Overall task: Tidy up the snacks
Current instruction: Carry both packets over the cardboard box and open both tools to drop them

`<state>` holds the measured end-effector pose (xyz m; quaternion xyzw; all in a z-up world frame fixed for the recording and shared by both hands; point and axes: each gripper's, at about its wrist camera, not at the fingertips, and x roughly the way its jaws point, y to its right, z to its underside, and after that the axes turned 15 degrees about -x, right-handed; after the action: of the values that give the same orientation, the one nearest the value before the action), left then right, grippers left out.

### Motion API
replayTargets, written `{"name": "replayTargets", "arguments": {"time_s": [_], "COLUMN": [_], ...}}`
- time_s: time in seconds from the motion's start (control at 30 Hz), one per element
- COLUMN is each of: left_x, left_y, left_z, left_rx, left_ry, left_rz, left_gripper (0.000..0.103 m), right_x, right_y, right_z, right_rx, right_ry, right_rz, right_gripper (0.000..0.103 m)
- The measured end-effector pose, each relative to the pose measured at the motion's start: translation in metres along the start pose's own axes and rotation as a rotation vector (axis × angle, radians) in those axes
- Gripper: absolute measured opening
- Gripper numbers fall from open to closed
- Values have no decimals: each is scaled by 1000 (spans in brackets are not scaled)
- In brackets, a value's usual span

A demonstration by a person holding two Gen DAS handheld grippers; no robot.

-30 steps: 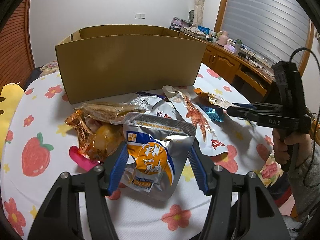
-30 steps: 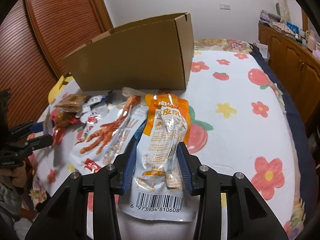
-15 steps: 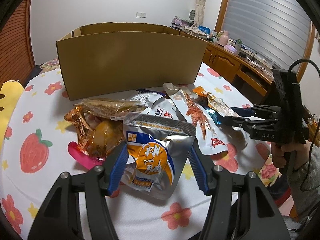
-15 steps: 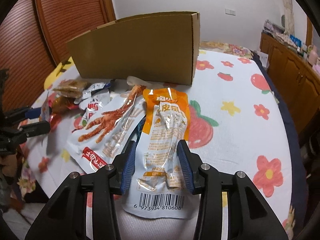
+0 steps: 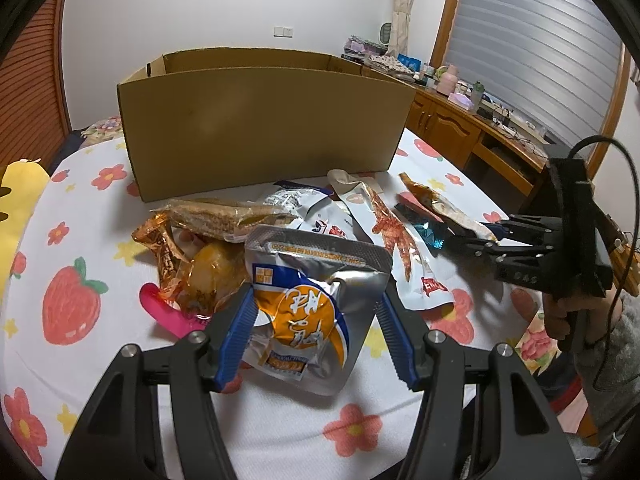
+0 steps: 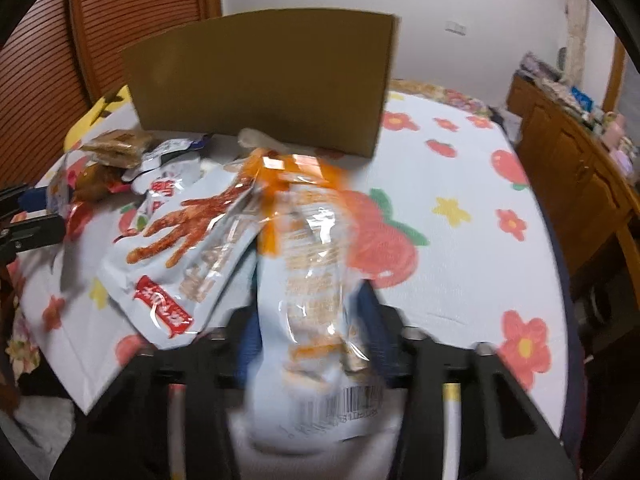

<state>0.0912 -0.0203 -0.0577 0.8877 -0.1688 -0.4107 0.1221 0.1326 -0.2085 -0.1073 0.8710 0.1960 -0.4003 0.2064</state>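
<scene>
My left gripper (image 5: 316, 334) is closed on a silver and orange snack pouch (image 5: 308, 312), its blue pads pressing the pouch's sides just above the cloth. My right gripper (image 6: 310, 332) is closed on an orange and white snack packet (image 6: 312, 280) and lifts its near end; this view is blurred. It shows from the side in the left wrist view (image 5: 472, 236). A chicken-feet packet (image 5: 394, 240) (image 6: 188, 240) lies between the two. An open cardboard box (image 5: 260, 128) (image 6: 260, 80) stands behind the snacks.
Several more snacks lie in a pile on the flowered tablecloth (image 5: 80, 240): a corn packet (image 5: 224, 216), an orange wrapped snack (image 5: 196, 268), a pink item (image 5: 168, 312). A wooden sideboard (image 5: 480, 136) stands at the right, past the table edge.
My right gripper has tightened on the orange packet and raised it, blurring that view. My left gripper stays on the silver pouch and has shifted slightly.
</scene>
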Motion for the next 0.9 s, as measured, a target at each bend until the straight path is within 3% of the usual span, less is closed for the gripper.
{"name": "replayTargets", "arguments": {"time_s": [0.47, 0.67, 0.9], "left_x": [-20, -35, -43], "left_y": [3, 3, -1], "left_z": [-27, -67, -118], "left_rx": [2, 36, 56], "left_ry": [76, 154, 224], "left_rz": [13, -5, -13], "left_gripper": [60, 60, 60], "right_x": [-48, -74, -88], "right_y": [10, 11, 23], "right_z": [-2, -29, -83], "right_rx": [65, 23, -43], "right_ry": [119, 190, 265], "right_rz": [-27, -26, 16], "right_gripper": [31, 32, 32]}}
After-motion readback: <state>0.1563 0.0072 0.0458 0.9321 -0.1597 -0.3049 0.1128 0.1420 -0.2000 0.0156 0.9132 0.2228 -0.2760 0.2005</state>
